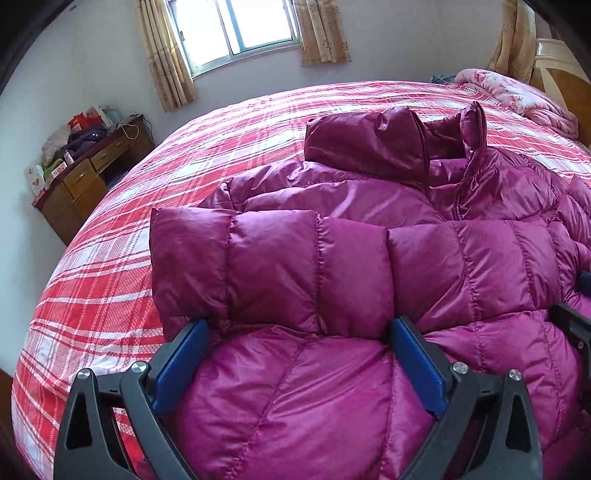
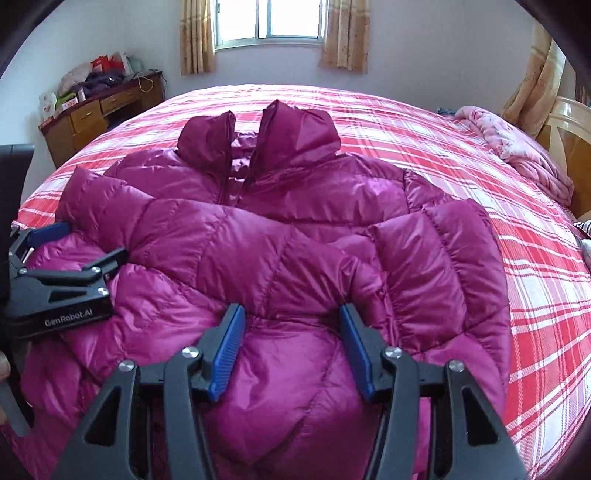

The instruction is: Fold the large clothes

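Note:
A magenta puffer jacket (image 2: 280,229) lies front up on the red plaid bed (image 2: 461,155), collar toward the window, both sleeves folded across its chest. It fills the left wrist view (image 1: 332,266) too. My left gripper (image 1: 299,328) is open, its blue pads (image 1: 181,362) astride the lower body below the folded sleeve. My right gripper (image 2: 291,314) is open, its pads (image 2: 229,343) resting on the jacket's lower middle. The left gripper also shows in the right wrist view (image 2: 70,254) at the jacket's left edge.
A wooden desk (image 2: 99,107) with clutter stands at the far left by the wall. A pink quilt (image 2: 517,147) is bunched at the bed's right end near a wooden headboard (image 2: 569,136). Curtains flank a window (image 2: 273,22).

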Demonstrator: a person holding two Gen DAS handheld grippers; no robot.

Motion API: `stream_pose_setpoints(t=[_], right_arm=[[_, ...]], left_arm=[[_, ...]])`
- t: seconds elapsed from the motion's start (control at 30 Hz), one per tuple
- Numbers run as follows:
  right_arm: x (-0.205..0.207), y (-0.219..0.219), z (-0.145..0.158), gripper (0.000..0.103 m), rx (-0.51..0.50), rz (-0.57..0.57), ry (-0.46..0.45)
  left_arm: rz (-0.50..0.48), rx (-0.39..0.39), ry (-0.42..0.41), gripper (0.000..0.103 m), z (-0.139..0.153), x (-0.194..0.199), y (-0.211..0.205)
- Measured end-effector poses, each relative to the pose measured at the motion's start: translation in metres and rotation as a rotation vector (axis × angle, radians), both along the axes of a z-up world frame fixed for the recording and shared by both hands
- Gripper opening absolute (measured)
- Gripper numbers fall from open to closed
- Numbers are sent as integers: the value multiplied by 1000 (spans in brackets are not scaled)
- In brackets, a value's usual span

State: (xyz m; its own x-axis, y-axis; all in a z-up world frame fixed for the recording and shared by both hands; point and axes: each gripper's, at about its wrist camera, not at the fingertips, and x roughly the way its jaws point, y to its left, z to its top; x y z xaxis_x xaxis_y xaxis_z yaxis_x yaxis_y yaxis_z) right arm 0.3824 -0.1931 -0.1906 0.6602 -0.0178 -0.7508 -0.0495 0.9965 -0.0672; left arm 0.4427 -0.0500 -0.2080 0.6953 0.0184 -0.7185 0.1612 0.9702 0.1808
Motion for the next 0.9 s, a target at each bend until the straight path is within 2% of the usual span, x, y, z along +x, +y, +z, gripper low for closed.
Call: stream_pose_setpoints(t=[0.2,0.33,0.5,0.57,0.63,0.7,0.9], right_arm=[[-6,12,-5,57,-92,-5,-3],[-7,14,-6,57,-105,-7,-11],[-8,13,-5,57,-107,-6,-16],[-9,14,-5,57,-107,-5,-16],[-9,14,-5,57,-105,-5,-16],[-9,13,-5,57,-106,-3,-16],[-8,13,-5,57,-110,-3,-14]], left_arm=[[5,-37,30,102,-1,4,6],[13,-92,63,102,3,9,17],[30,-119,22,102,18,11,31],[45,-122,66,102,10,20,37],[50,-205,136,102,0,32,48],[61,-236,142,102,-2,33,54],[70,-187,132,102,-3,32,48]])
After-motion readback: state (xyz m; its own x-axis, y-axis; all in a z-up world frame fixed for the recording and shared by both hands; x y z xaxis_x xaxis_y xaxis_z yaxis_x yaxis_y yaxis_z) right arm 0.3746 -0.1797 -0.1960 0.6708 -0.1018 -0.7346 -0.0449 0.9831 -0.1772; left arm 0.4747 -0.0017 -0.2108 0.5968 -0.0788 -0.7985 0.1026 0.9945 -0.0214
